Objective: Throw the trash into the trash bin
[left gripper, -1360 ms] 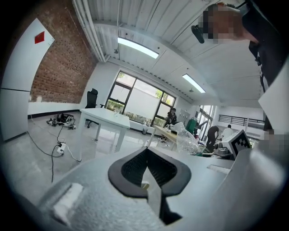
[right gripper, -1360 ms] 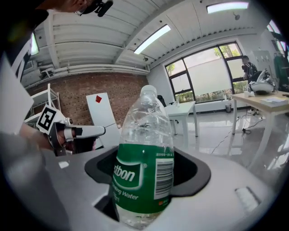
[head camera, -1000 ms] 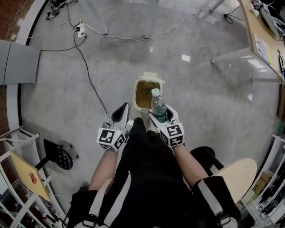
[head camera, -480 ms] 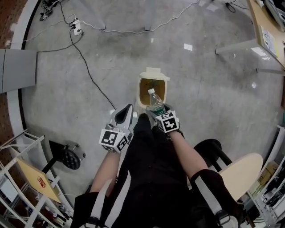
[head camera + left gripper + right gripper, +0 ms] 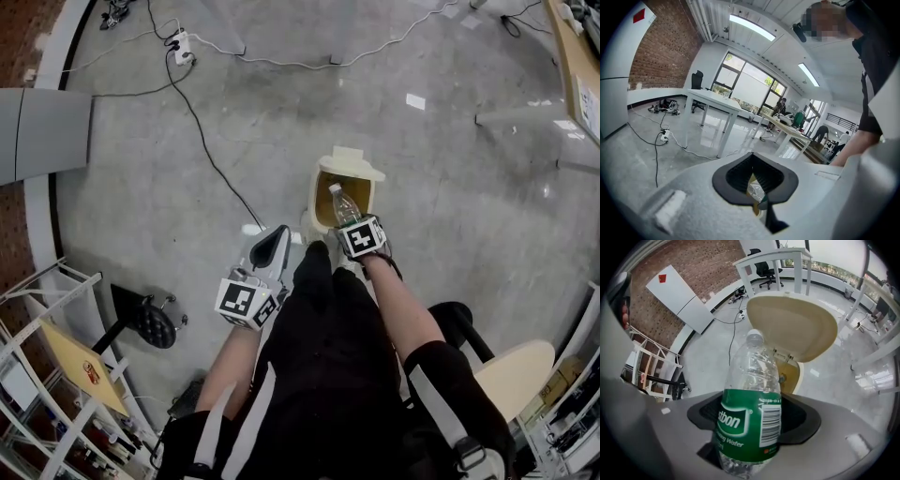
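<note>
A cream trash bin (image 5: pixel 322 202) stands on the floor with its lid (image 5: pixel 352 162) flipped up. My right gripper (image 5: pixel 357 225) is shut on a clear plastic bottle (image 5: pixel 343 203) with a green label, held upright over the bin's near rim. In the right gripper view the bottle (image 5: pixel 752 394) fills the jaws (image 5: pixel 754 420), and the raised lid (image 5: pixel 792 326) and the bin's opening (image 5: pixel 790 376) lie just beyond it. My left gripper (image 5: pixel 272 246) hangs left of the bin, shut on a small crumpled clear wrapper (image 5: pixel 754 191) in the hollow of its pads.
A black cable (image 5: pixel 211 159) runs across the concrete floor from a power strip (image 5: pixel 183 45). A black wheeled chair base (image 5: pixel 150 323) and white shelving (image 5: pixel 56 375) are at the lower left. A round wooden stool seat (image 5: pixel 511 370) is at the lower right.
My right gripper has carried the bottle forward from beside the bin to over its near rim. The left gripper stayed left of the bin.
</note>
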`<state>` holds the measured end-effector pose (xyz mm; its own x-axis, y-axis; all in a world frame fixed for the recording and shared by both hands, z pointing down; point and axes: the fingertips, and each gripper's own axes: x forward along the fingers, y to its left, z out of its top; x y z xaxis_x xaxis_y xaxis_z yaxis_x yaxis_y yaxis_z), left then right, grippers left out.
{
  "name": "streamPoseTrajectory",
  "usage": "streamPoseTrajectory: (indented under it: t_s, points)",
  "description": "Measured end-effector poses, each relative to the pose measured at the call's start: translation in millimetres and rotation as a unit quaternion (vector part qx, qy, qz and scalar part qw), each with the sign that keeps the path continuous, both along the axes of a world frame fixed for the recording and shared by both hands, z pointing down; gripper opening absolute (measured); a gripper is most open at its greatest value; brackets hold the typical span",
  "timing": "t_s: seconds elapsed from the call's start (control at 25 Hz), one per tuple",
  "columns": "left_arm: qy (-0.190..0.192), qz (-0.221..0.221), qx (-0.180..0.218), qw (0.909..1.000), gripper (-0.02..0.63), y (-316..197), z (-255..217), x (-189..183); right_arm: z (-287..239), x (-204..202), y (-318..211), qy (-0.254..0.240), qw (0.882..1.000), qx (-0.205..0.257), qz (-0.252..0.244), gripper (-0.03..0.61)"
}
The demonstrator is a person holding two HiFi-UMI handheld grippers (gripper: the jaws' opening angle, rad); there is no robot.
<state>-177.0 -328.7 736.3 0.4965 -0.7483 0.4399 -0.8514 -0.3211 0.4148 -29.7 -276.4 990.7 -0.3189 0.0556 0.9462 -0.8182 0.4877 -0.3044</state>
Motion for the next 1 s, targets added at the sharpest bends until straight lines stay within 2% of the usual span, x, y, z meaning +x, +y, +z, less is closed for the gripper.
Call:
streamPoseTrajectory:
  t_s: [0.04, 0.08, 0.2, 0.24, 0.4, 0.68, 0.84, 1.0]
  points:
    - [-0.001, -0.003, -0.001, 1.0000, 0.003, 1.1, 1.2, -3.4, 1.2, 0.7, -4.0, 0.004, 1.000, 0.010, 0.005, 0.366]
    - [-0.003, -0.007, -0.001, 1.0000, 0.003, 1.8, 2.4, -6.7, 2.1, 1.6, -8.8, 0.006, 1.000, 0.022, 0.012, 0.456]
    - [-0.004, -0.017, -0.002, 0.9998, 0.003, 2.4, 3.5, -17.3, 0.0, -1.8, -17.1, -0.009, 0.999, 0.037, 0.031, 0.463]
    - [-0.004, -0.020, -0.003, 0.9998, 0.003, 2.7, 3.6, -20.6, -2.8, -4.3, -18.0, -0.017, 0.998, 0.040, 0.035, 0.448]
    - [0.000, -0.021, -0.001, 0.9998, 0.003, 0.3, 3.7, -24.0, -21.5, -10.8, -23.1, -0.043, 0.995, 0.073, 0.045, 0.322]
    - [0.007, 0.003, 0.020, 0.9998, 0.003, -15.8, -11.8, -9.3, -70.4, -4.4, -41.4, -0.077, 0.983, 0.149, 0.075, 0.242]
    - [0.008, 0.028, 0.055, 0.9981, 0.003, -40.2, -32.5, 1.1, -127.0, 7.8, -72.0, -0.099, 0.961, 0.239, 0.098, 0.184]
    - [0.007, 0.039, 0.103, 0.9939, 0.003, -68.0, -71.5, 1.2, -200.5, 35.3, -106.2, -0.115, 0.921, 0.340, 0.152, 0.124]
